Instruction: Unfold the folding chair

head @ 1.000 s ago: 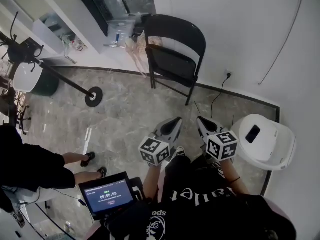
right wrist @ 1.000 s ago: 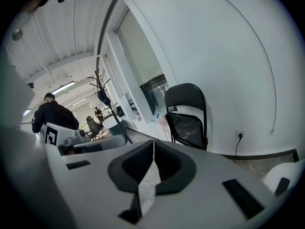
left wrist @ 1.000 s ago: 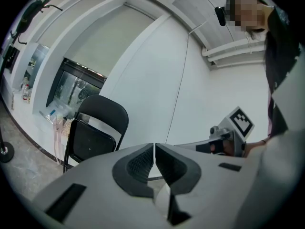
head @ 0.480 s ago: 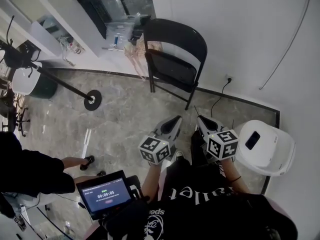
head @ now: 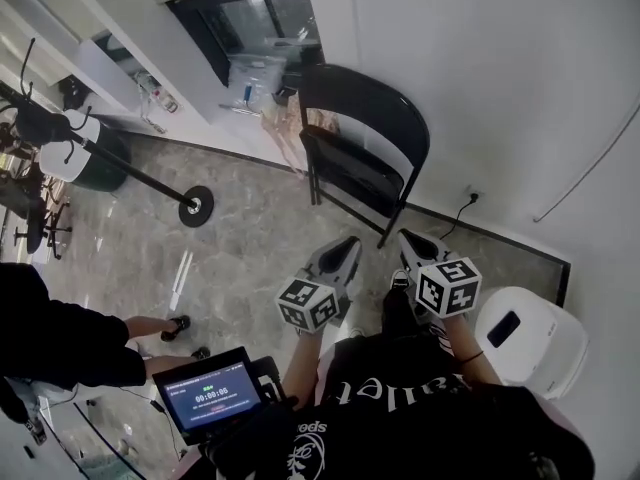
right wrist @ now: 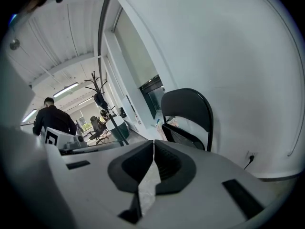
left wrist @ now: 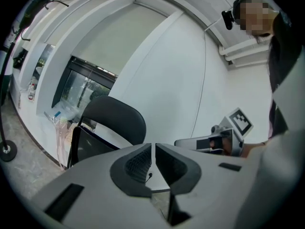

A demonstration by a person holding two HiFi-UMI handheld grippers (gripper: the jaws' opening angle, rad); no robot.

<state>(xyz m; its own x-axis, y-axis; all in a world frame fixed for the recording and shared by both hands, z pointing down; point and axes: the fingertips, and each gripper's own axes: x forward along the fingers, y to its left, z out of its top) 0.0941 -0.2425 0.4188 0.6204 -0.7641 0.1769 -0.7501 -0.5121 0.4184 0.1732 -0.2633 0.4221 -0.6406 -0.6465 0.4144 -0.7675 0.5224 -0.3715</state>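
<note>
– Black chair (head: pixel 365 148), placed where?
– On grey marble floor (head: pixel 250 238), close by white wall (head: pixel 480 68), seat tipped up, folded.
– Left tool (head: pixel 348 242)?
– Closed tight, gripping nothing, well short of chair.
– Right tool (head: pixel 405 236)?
– Closed too, empty, just beside left tool, aimed toward chair.
– Anything else near?
– Round stand base (head: pixel 198 206) left of chair; white appliance (head: pixel 530 343) right of tools, by wall.

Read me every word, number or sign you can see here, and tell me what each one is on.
"00:00:0", then an unclear last digit: tablet screen; its smaller lines are too small to read.
"allet", upside down, first letter unclear: black shirt.
"spee", upside down, rest hidden: same shirt.
Marker cubes: patterns only, no words.
</note>
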